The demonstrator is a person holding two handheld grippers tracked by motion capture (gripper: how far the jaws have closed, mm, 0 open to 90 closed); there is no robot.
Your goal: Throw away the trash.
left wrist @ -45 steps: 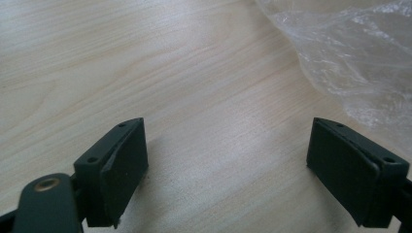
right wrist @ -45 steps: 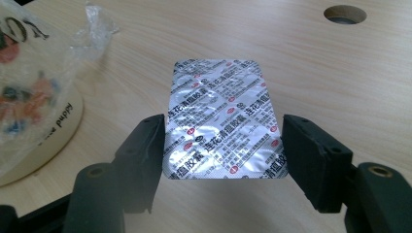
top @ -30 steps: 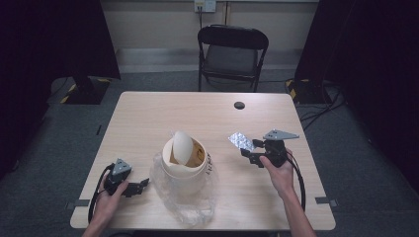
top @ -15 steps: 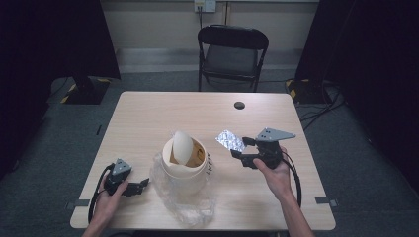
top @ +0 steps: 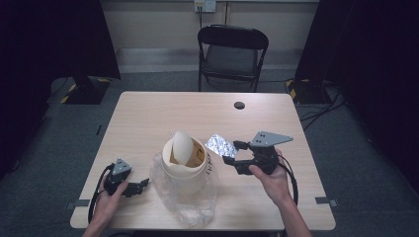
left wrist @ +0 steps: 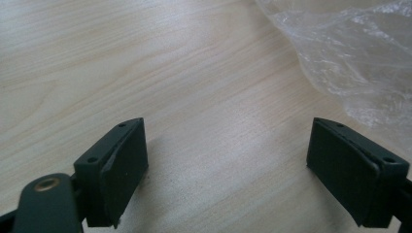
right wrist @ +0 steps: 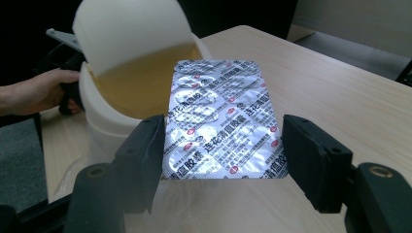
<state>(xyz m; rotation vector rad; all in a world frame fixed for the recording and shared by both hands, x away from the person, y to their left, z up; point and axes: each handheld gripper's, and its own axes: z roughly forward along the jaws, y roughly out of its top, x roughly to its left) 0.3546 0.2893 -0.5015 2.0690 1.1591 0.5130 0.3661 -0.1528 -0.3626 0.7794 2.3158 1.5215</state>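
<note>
In the high view the right claw [top: 231, 154] sits right of centre of the frame, clenched on a silver blister pack [top: 220, 145]; the pack is raised over the tabletop [top: 148, 118], just beside the rim of the white bin [top: 185, 165]. In the right gripper view the blister pack [right wrist: 221, 121] fills the middle, its lower edges held between the two black jaws, and the tilted swing lid [right wrist: 128, 29] of the bin is at the upper left. The left claw [top: 141, 185] rests at the lower left of the high view; its jaws are released, wide apart, beside the clear plastic bag [left wrist: 350, 53].
</note>
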